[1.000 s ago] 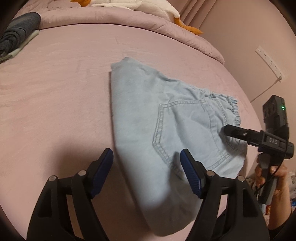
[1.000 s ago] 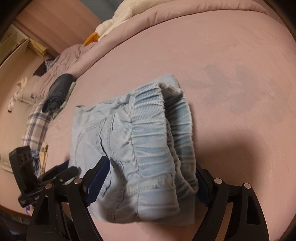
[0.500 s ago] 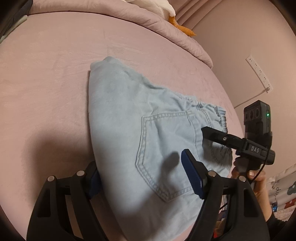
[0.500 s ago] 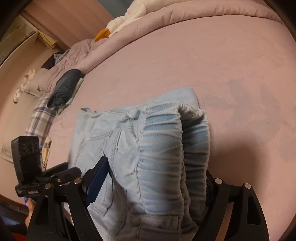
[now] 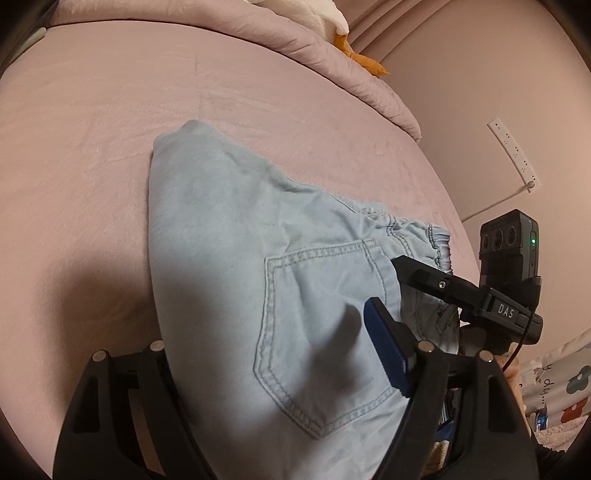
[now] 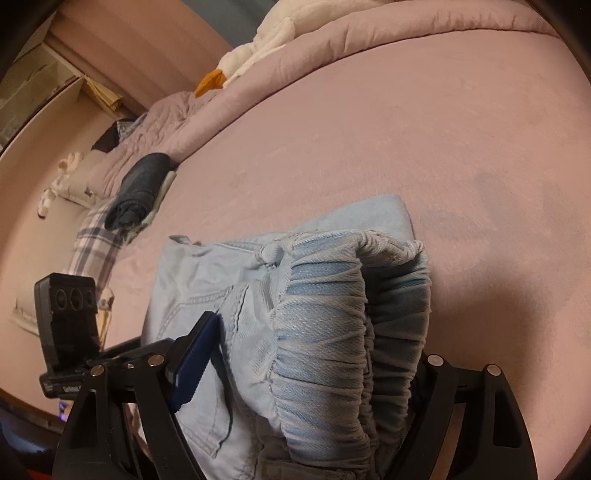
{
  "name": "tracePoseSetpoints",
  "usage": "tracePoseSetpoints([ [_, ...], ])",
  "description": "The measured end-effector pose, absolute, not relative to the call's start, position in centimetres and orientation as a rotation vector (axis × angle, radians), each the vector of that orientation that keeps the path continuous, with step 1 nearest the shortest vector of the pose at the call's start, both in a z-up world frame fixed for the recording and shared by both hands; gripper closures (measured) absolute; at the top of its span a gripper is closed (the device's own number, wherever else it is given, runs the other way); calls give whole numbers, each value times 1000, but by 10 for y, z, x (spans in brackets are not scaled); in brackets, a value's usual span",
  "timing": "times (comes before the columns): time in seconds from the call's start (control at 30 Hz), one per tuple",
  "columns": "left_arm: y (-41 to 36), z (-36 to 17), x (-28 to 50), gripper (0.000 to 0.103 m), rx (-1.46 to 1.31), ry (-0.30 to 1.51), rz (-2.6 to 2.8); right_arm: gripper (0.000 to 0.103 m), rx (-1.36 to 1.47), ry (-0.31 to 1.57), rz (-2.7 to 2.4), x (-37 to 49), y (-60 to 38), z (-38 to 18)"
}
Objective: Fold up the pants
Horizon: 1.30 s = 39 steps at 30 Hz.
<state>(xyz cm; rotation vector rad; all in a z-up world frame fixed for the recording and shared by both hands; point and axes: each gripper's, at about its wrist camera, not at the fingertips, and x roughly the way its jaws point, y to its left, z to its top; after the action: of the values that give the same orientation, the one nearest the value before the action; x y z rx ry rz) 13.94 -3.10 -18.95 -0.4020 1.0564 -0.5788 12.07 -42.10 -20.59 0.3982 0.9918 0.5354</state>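
Left tool (image 5: 273, 354): low over the bed, fingers spread wide; the folded pants (image 5: 258, 266) lie between and over them, hiding the left finger's pad. The blue pad (image 5: 386, 354) of the right finger rests above the back pocket (image 5: 325, 325). Not clenched.
Right tool (image 6: 314, 369): at the waistband end, fingers wide apart with the gathered elastic waistband (image 6: 354, 325) bunched between them. The left blue pad (image 6: 194, 360) stands clear of the cloth's side; the right pad is hidden behind the waistband. Whether it pinches the fabric I cannot tell.
Pants: light blue denim, folded into a short stack on the pink bed (image 5: 92, 147), pocket side up, waistband toward the right tool, folded edge pointing away.
Open room: bare sheet on the far and left sides of the pants.
Far edge: rolled duvet (image 5: 314, 44) with a white plush toy (image 6: 280, 33); a dark folded garment (image 6: 142, 188) well apart near the bed's left edge.
Wall: power strip (image 5: 513, 155) with its cord hanging.
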Motion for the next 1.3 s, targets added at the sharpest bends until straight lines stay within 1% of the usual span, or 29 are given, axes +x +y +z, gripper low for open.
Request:
tracePoseSetpoints([
  [0.17,-38,-187,138,28,-351,1055,-545,27,380,989,500,119,-419,-204],
  [0.47,-39,-187,139,41,-308,1061,-490,37,301,961,431,112,-412,-198],
  [0.57,-36,-186,139,50,-307,1062,-462,40,283,947,415,109,-411,-194],
  [0.63,-37,-186,140,59,-300,1064,-439,41,258,940,401,106,-408,-192],
  [0.7,-34,-186,139,64,-300,1062,-427,42,224,927,389,104,-403,-188],
  [0.8,-33,-184,135,71,-298,1052,-411,46,194,901,378,99,-398,-182],
  [0.83,-33,-182,134,77,-292,1047,-404,47,187,891,374,98,-397,-180],
  [0.93,-34,-178,132,83,-293,1033,-403,52,171,870,371,93,-395,-176],
  [1.0,-34,-175,131,85,-291,1022,-400,55,162,856,371,91,-394,-173],
  [1.1,-36,-171,126,87,-271,997,-391,58,157,836,368,88,-391,-169],
  [1.3,-36,-163,117,87,-255,968,-374,59,151,796,385,76,-386,-158],
])
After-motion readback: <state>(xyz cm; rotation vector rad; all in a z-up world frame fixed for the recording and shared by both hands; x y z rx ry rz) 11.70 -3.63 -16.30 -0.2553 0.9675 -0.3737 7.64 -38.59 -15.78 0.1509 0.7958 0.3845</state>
